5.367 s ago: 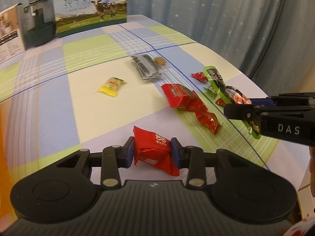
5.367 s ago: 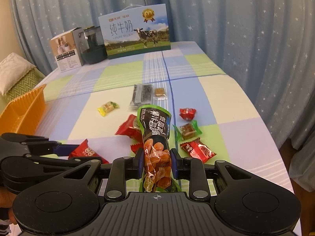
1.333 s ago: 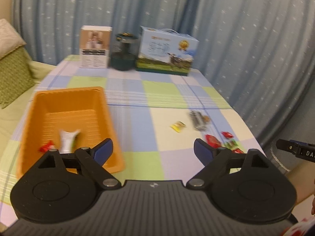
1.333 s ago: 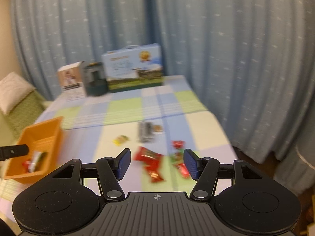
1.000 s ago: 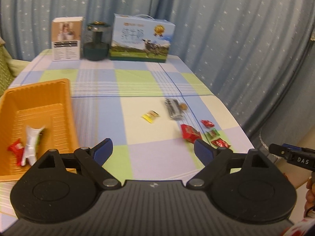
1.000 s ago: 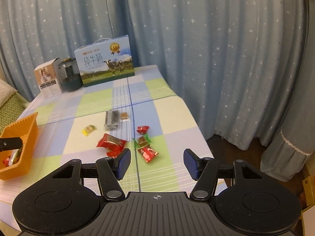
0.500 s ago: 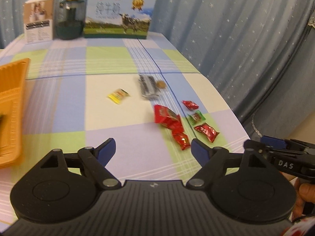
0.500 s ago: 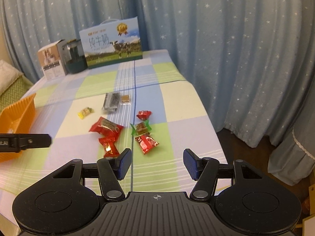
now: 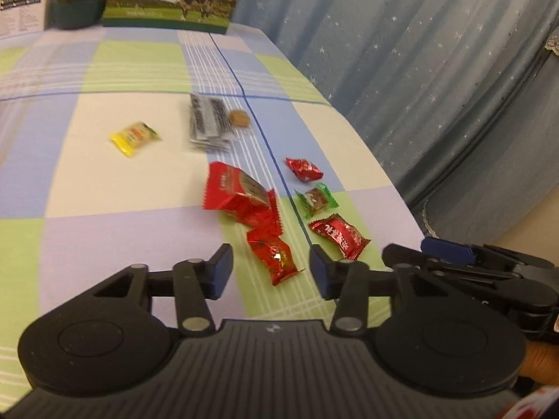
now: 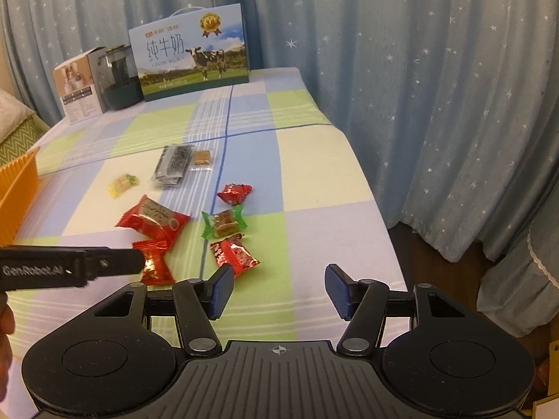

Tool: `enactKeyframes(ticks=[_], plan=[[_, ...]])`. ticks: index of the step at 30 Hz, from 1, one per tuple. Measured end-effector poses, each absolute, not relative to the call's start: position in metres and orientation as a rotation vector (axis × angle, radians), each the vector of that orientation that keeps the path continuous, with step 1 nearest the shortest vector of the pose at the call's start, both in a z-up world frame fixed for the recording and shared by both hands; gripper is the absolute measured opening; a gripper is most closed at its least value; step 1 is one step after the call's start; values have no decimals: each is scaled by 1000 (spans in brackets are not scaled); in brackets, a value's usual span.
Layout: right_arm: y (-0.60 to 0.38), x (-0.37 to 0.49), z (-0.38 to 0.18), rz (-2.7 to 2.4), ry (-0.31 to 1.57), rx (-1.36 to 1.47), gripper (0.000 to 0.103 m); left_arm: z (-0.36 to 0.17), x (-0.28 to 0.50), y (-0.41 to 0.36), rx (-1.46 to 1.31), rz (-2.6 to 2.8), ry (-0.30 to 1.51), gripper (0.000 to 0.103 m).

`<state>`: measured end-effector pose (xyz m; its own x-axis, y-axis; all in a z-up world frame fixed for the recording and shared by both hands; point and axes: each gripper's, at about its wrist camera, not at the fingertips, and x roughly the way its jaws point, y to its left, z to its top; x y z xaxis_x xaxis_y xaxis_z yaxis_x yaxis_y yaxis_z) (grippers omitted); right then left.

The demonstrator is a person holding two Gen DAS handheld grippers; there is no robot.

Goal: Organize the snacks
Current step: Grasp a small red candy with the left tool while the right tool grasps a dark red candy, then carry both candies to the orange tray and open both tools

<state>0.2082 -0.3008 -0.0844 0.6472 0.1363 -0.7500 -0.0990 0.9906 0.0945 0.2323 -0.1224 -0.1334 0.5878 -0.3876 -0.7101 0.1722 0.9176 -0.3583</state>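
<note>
Left wrist view: the left gripper (image 9: 268, 269) has dropped from the orange basket (image 10: 15, 188), jaws closing around the small red packet (image 9: 274, 256), not yet pinching; right gripper (image 10: 277, 291) hangs half-open, empty.

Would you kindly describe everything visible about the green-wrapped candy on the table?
The green-wrapped candy is a small sweet in shiny green film with crimped, fanned ends and a clear middle showing a brown block. It lies flat on the checked tablecloth, on a green square near its right edge. A small red candy lies beyond it and another red packet nearer the camera; it looks clear of both. Neither gripper touches it.
</note>
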Motion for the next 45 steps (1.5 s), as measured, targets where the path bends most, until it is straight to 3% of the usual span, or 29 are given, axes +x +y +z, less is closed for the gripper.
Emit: enactKeyframes(ticks=[5,11,18,20,22,36,45], plan=[[-295,220,-91,157,857,30,59,-144,241,-130,-256,-334,905,25],[-283,233,-101,201,867,-5,55,-144,244,-126,-237,-361,916,16],[-266,245,-111,266,884,-70,42,-133,230,-99,-160,-350,942,15],[-261,246,-114,275,888,-91,32,-132,227,-92,-141,-336,945,15],[-257,247,-116,280,891,-104,29,-134,227,-86,-132,-318,944,15],[-249,243,-116,271,906,-101,28,-141,233,-81,-154,-252,908,18],[-246,225,-89,271,923,47,26,-114,217,-65,-166,-246,881,18]])
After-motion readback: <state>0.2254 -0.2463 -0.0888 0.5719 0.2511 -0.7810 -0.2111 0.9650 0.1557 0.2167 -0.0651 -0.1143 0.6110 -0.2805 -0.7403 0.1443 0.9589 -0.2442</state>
